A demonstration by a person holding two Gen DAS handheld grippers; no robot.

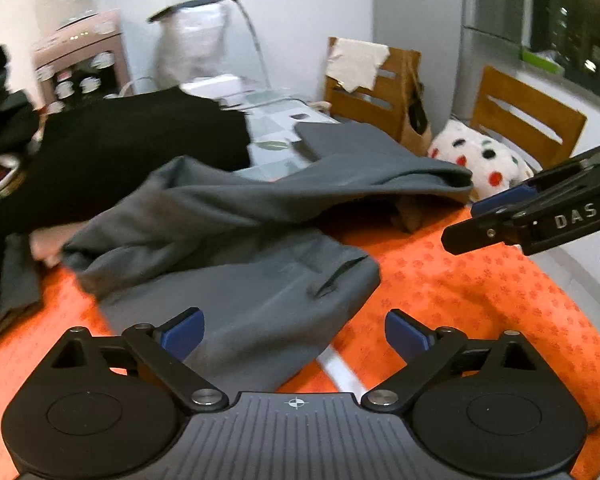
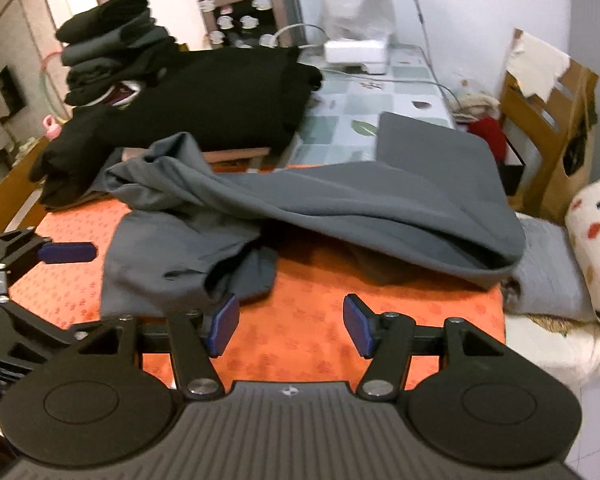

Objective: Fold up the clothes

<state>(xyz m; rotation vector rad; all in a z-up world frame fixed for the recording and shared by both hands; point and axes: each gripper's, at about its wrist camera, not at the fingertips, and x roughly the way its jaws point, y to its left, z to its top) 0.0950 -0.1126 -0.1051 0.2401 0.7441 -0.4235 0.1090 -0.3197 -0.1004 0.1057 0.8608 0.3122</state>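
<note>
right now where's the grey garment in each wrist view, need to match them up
Left wrist view: the grey garment lies crumpled across the centre, on the orange cloth, its near end between the left gripper's open jaws.
Right wrist view: the grey garment spreads across the middle, beyond the open right gripper, its right edge draped off the table.
Shared landmark: the spotted white cushion, right of the garment in both.

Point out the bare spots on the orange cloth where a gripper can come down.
Free: the orange cloth between the grey garment and the right gripper, running to the cloth's right edge. A narrower strip lies left of the garment, by the left gripper. Crowded: the far side, with the black garment and folded stack.
</note>
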